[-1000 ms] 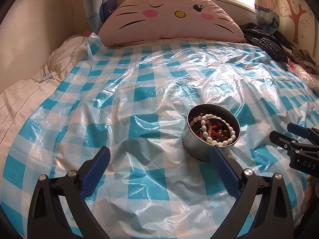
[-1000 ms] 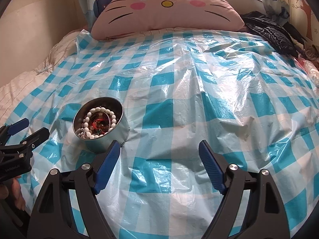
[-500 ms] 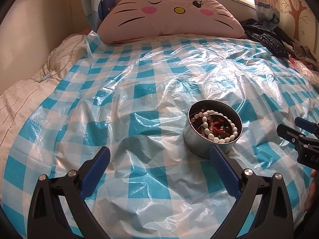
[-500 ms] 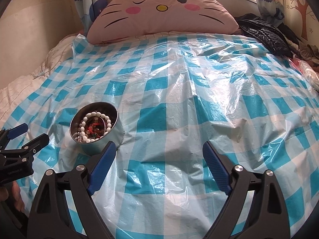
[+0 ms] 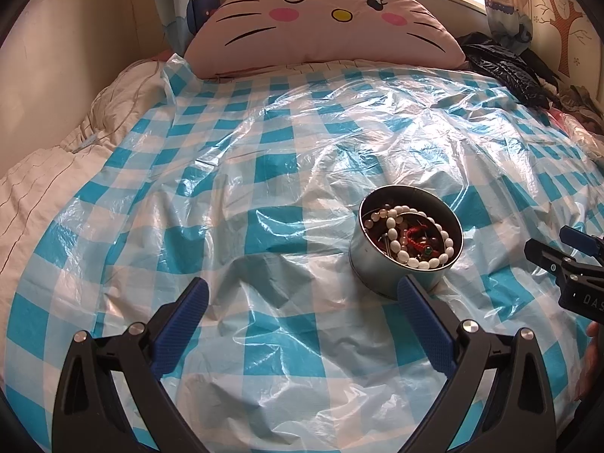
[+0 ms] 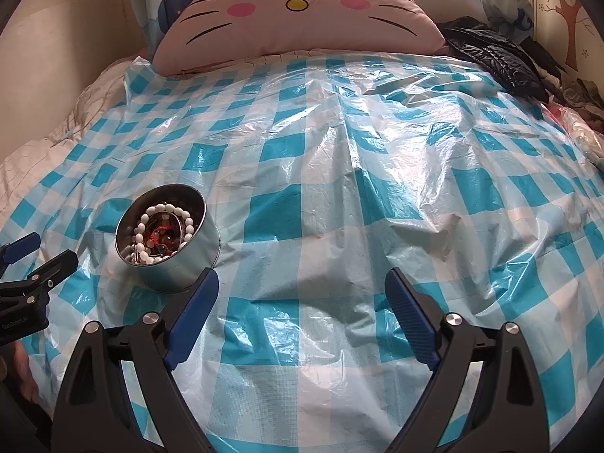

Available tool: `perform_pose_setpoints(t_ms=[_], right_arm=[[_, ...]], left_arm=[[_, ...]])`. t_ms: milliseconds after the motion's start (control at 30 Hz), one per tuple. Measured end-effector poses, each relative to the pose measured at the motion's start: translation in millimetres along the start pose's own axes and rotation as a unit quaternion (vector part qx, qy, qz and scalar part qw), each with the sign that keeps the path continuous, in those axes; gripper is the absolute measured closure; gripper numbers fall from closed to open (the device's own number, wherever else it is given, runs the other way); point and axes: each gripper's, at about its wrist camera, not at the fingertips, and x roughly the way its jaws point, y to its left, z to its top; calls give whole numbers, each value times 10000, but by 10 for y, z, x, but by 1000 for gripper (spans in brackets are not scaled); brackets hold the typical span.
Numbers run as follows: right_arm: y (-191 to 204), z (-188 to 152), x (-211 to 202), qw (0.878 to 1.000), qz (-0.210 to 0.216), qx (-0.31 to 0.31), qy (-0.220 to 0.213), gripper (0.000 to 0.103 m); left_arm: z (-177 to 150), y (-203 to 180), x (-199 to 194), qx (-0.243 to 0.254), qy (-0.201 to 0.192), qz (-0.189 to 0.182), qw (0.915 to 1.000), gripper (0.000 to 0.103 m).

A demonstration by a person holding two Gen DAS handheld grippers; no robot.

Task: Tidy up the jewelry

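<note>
A round metal tin [image 5: 381, 268] stands on the blue-and-white checked plastic sheet [image 5: 264, 173] over the bed. It holds a white bead bracelet [image 5: 400, 226], red beads and other small jewelry. My left gripper [image 5: 302, 294] is open and empty, its right finger just in front of the tin. My right gripper [image 6: 302, 287] is open and empty, with the tin [image 6: 177, 264] by its left finger. Each gripper shows at the edge of the other's view, the right one [image 5: 558, 249] and the left one [image 6: 34, 253].
A pink cat-face pillow [image 5: 324, 22] lies at the head of the bed. Black clothing [image 5: 506, 68] is heaped at the far right. A cream quilt [image 5: 45, 173] hangs on the left side, by the wall.
Both grippers have drawn slightly back and tilted, so the tin sits a little lower in the left view and nearer the right gripper's left finger. The tin itself has not moved.
</note>
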Motion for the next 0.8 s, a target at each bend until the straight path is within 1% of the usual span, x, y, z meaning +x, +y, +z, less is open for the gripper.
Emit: perform_pose_setpoints(t_ms=[467,567,633,700,800], right_arm=[[-53,-24,94,9997,-154,53,178,17],[-83,-35,160,9994,-174,95,297,17],[-112,-42,188,9991,-173,144,352,17],[-129,-48,209,9990,-181,170,373,17],[-140,-64,272,9986,-199,166,457,17]], left_arm=[[4,2,27,6,19,63,10000,7],[38,14,78,-34,98,-68,9999,7],[50,15,120,-31,173,4,9998,7],[55,-3,130,26,165,135,9998,7],[65,-33,159,126,173,131,9997,7]])
